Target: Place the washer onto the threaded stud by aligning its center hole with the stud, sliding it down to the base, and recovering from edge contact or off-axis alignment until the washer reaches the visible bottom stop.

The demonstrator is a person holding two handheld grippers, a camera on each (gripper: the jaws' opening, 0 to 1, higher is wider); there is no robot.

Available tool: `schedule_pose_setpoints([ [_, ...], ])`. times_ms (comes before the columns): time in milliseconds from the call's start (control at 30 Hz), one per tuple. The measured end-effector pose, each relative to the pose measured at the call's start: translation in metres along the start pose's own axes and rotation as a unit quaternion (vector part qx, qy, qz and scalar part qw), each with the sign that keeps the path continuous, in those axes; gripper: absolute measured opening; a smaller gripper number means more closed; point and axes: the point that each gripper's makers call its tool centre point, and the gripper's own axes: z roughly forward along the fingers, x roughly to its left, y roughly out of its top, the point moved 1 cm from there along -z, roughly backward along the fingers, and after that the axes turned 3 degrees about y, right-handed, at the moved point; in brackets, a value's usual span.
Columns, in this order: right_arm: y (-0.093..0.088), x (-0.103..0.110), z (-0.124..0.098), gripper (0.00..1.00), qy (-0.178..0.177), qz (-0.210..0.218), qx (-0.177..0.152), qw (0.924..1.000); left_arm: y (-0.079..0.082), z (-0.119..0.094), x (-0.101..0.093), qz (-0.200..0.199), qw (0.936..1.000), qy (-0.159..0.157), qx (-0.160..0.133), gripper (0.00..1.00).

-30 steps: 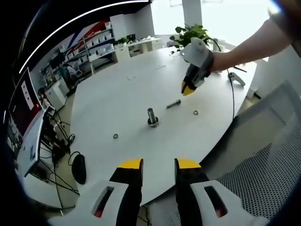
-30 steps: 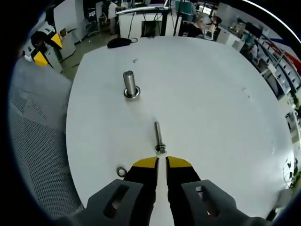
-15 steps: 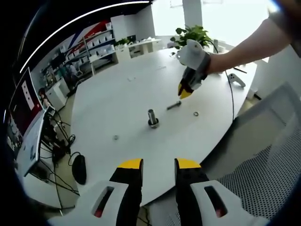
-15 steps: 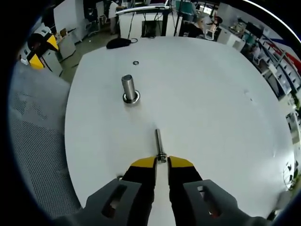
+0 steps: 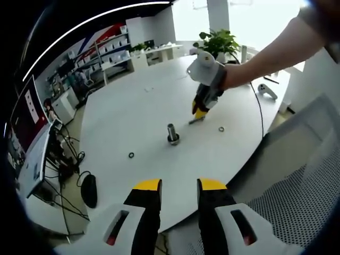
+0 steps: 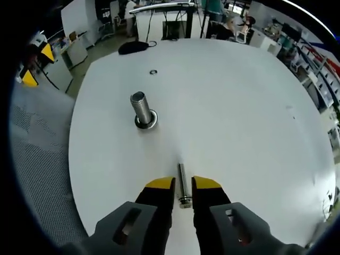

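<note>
yellow-tipped black tongs (image 6: 181,187), grey housings

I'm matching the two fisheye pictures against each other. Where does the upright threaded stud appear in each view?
Left gripper view: the threaded stud stands near the picture's centre on the white table, below the right gripper.
Right gripper view: the stud stands upper left of centre, beyond the jaws.
Shared landmark: the loose bolt lying at the right gripper's tips.
</note>
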Motion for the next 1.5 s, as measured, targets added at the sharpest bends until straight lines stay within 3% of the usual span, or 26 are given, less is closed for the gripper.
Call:
schedule_pose_setpoints([
  [567, 0.000, 0.003, 0.021, 0.16, 0.017, -0.006, 0.020, 0.9996, -0.001, 0.001, -0.002, -0.003, 1.0000, -0.004, 0.001, 0.24],
  [1067, 0.001, 0.000, 0.022, 0.10, 0.021, -0.010, 0.015, 0.9996, 0.000, 0.001, -0.003, -0.002, 1.0000, -0.007, 0.001, 0.24],
  [1500, -0.004, -0.006, -0.010, 0.09, 0.001, 0.005, -0.026, 0.9996, -0.001, 0.002, -0.005, 0.005, 0.9999, -0.012, 0.005, 0.24],
])
